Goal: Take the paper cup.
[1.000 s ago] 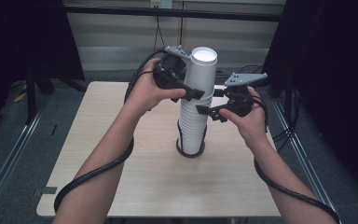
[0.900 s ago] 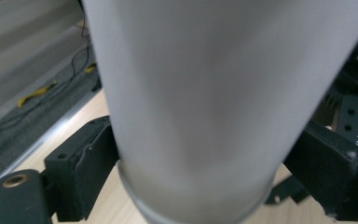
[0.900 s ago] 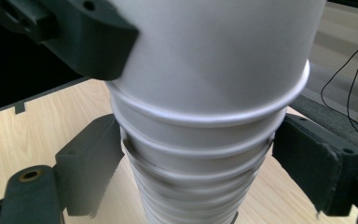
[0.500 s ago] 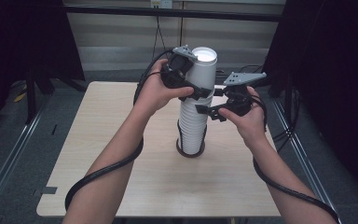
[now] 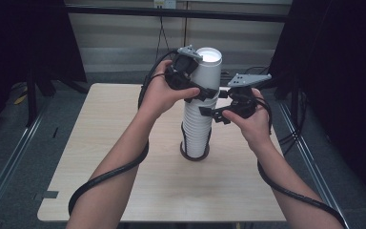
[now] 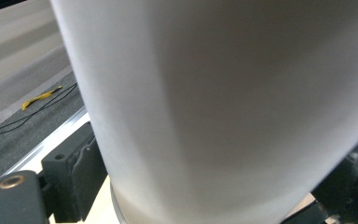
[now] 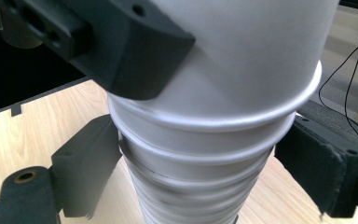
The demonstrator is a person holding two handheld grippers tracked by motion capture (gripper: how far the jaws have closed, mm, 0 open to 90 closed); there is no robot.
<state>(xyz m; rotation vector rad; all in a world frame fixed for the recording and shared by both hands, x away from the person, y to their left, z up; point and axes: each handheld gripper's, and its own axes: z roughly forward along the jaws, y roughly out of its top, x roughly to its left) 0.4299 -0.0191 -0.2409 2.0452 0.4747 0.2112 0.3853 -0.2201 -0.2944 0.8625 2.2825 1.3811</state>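
I work at a light wooden table (image 5: 124, 191) with a pale grain, its corners clipped. Around it the floor (image 5: 9, 157) is dark grey carpet, crossed by a metal rail (image 5: 14, 157) on my left and another on my right. Black curtains (image 5: 24, 43) hang at both sides. Ahead, a pale wall (image 5: 124, 43) with horizontal bands runs behind a dark bar (image 5: 171, 12). The light is dim and even.
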